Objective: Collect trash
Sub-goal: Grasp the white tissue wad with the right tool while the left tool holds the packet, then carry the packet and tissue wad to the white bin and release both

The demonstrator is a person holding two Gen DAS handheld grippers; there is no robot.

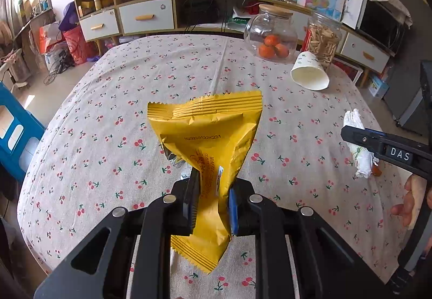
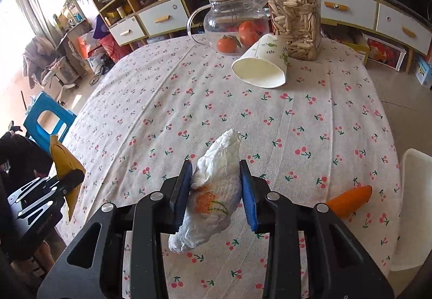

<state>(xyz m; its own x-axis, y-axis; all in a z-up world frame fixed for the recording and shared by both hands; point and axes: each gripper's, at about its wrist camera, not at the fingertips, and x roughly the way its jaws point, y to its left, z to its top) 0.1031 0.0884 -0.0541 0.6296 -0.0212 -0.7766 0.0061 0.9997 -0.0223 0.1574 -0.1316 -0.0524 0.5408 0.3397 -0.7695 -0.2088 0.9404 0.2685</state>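
On the left, the left gripper point(image 1: 210, 191) is clamped narrow on a yellow snack wrapper point(image 1: 208, 142), pinching its waist so the crimped ends fan out above and below the pads; the wrapper hangs clear of the cherry-print tablecloth point(image 1: 135, 99). To its right, the right gripper point(image 2: 216, 185) has its blue pads point(image 2: 249, 199) against both sides of a crumpled white tissue point(image 2: 213, 191), which sits near the front of the table. Whether the tissue is already lifted or resting on the cloth cannot be told. Further right, near the table's edge, lies an orange scrap point(image 2: 351, 199), loose and apart from the tissue. At the far side a tipped paper cup point(image 2: 262, 67) lies on its side, just in front of a glass teapot point(image 2: 232, 21) with oranges and a jar of seeds point(image 2: 294, 21). The step in hand looks like the pick-up: both hands are loaded. The next move probably calls for carrying both pieces to a bin, which no view shows, then returning for the cup and scrap
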